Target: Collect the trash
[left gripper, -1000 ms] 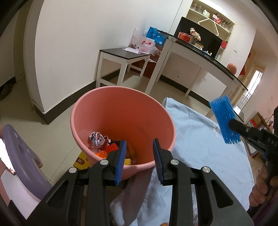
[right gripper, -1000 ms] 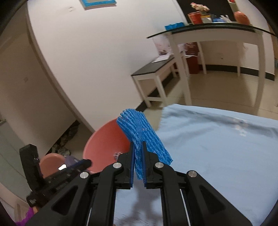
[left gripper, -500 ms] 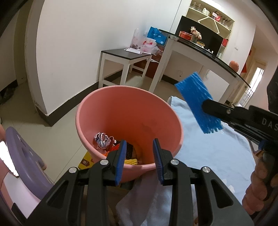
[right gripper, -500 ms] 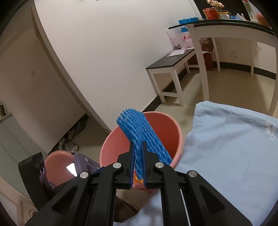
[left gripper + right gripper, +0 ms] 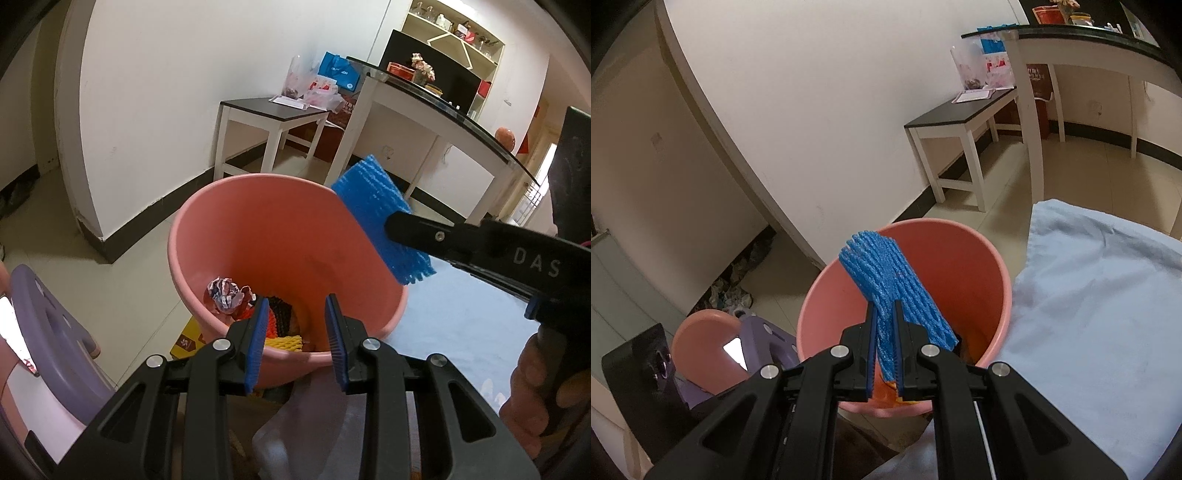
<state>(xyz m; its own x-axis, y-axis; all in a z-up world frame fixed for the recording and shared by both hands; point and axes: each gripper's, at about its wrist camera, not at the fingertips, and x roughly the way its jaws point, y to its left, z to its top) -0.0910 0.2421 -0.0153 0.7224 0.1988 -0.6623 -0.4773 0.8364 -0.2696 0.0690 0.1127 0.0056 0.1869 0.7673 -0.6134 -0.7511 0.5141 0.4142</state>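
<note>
While clamped between the pressed-together fingers (image 5: 900, 343) of the right gripper (image 5: 885, 354), lettered "DAS" on its side, hangs over the rim of the pink bucket (image 5: 236, 218) as blue foam netting (image 5: 886, 284), left gripper (image 5: 297, 339) fingers spread, gripping nothing, beside a light-blue cloth (image 5: 1100, 295).

The letters "DAS" stand in pale print on the black side of the right gripper (image 5: 397, 230) where it reaches in from the right of the left wrist view; the word runs out of the frame, so only these 3 letters can be read. A blue bag (image 5: 340, 71) on the low dark-topped side table (image 5: 273, 110) carries white lettering, and a yellow box (image 5: 186, 341) on the floor beneath the pink bucket (image 5: 221, 206) shows a mark; both are too small to read.
</note>
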